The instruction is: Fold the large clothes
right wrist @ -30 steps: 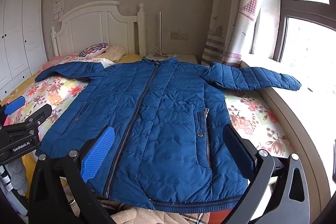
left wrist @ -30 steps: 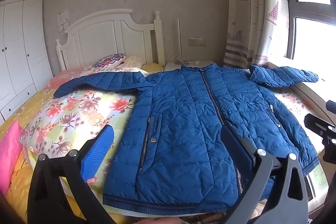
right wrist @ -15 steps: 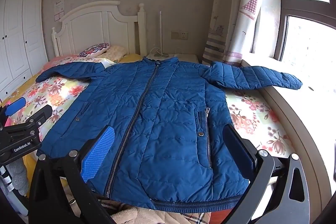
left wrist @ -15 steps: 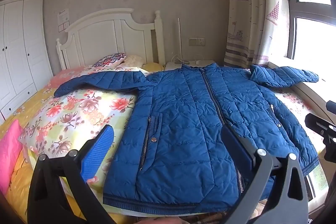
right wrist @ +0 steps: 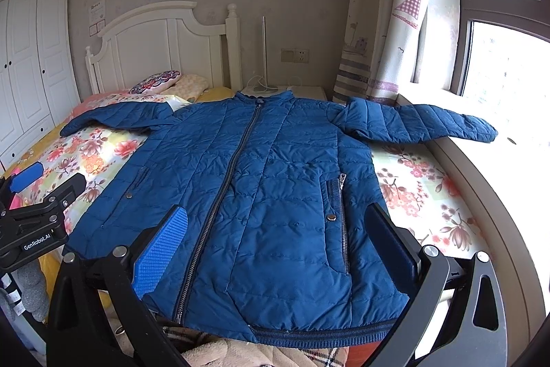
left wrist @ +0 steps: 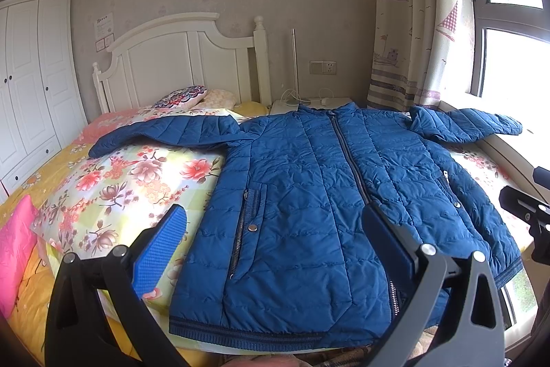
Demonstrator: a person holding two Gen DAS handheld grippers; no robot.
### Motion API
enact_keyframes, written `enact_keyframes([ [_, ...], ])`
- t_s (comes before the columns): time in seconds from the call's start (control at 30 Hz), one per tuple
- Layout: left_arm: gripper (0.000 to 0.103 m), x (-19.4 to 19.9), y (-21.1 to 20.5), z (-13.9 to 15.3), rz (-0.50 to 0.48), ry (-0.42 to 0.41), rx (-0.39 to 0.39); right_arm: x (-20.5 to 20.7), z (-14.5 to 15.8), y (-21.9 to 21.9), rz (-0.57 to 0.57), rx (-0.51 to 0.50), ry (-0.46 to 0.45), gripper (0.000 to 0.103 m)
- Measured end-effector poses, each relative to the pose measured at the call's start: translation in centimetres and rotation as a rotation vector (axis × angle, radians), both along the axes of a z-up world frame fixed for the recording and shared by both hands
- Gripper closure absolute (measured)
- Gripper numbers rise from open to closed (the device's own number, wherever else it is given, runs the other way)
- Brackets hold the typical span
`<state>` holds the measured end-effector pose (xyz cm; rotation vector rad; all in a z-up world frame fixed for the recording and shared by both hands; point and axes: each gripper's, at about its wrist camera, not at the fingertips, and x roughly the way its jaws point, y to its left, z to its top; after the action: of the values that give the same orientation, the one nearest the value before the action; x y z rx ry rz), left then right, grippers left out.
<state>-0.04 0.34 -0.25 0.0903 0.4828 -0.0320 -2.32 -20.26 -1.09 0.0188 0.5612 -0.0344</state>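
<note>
A blue quilted jacket (left wrist: 309, 195) lies flat and zipped on the bed, front up, collar toward the headboard, both sleeves spread out sideways; it also shows in the right wrist view (right wrist: 268, 195). My left gripper (left wrist: 275, 229) is open and empty, hovering above the jacket's lower left part near the hem. My right gripper (right wrist: 278, 229) is open and empty above the jacket's lower right part. Each gripper appears at the edge of the other's view: the right one (left wrist: 529, 219) and the left one (right wrist: 34, 222).
The floral bedspread (left wrist: 120, 181) covers the bed. A white headboard (left wrist: 178, 57), pillows (left wrist: 182, 95) and a nightstand (right wrist: 282, 90) stand at the far end. A window sill (right wrist: 481, 181) and curtain (right wrist: 385, 23) run along the right. A white wardrobe (left wrist: 31, 85) stands left.
</note>
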Motion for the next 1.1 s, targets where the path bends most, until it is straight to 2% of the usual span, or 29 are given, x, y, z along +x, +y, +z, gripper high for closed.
enact_keyframes([
  [1.1,0.002,-0.08,0.48,-0.22,0.003,-0.001,0.002,0.08,-0.25,-0.62,0.024,0.05,0.0,0.004],
])
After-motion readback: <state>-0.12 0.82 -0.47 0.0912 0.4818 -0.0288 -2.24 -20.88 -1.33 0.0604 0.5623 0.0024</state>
